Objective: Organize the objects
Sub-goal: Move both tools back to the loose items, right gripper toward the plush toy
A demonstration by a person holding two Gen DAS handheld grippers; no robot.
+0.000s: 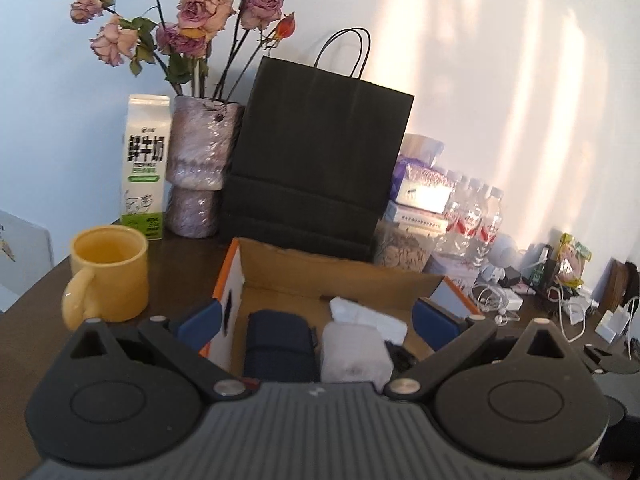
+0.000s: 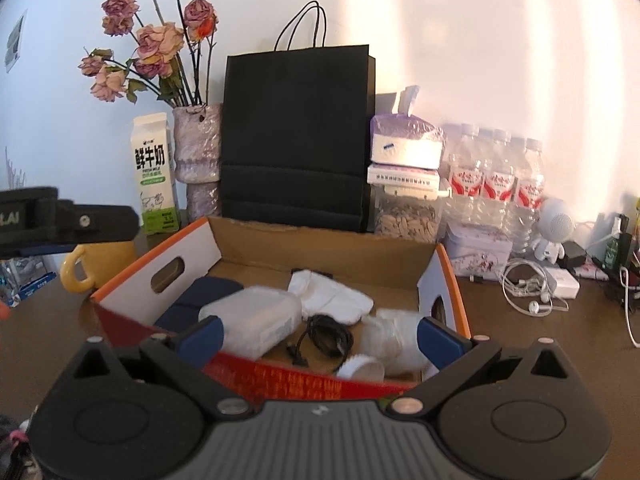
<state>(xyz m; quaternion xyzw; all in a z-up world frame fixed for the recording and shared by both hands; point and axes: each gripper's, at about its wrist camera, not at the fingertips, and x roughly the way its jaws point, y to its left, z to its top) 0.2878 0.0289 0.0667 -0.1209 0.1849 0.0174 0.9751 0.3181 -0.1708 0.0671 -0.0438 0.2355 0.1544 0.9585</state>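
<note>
An open cardboard box (image 2: pixel 320 250) with orange-edged white sides stands on the dark table; it also shows in the left wrist view (image 1: pixel 340 276). Inside lie a navy pouch (image 1: pixel 278 344), a translucent plastic container (image 2: pixel 252 322), white cloth (image 2: pixel 328 296), a black cable (image 2: pixel 326 338) and a white cup on its side (image 2: pixel 362 368). My left gripper (image 1: pixel 318 326) is open and empty over the box's near part. My right gripper (image 2: pixel 320 340) is open and empty just in front of the box. The left gripper's body shows at the left of the right wrist view (image 2: pixel 68 220).
A yellow mug (image 1: pixel 108 276) stands left of the box. Behind are a milk carton (image 1: pixel 144 168), a vase of dried roses (image 1: pixel 198 168), a black paper bag (image 1: pixel 316 152), tissue packs (image 2: pixel 406 148), water bottles (image 2: pixel 496 184), and earphones and chargers (image 2: pixel 532 284) at the right.
</note>
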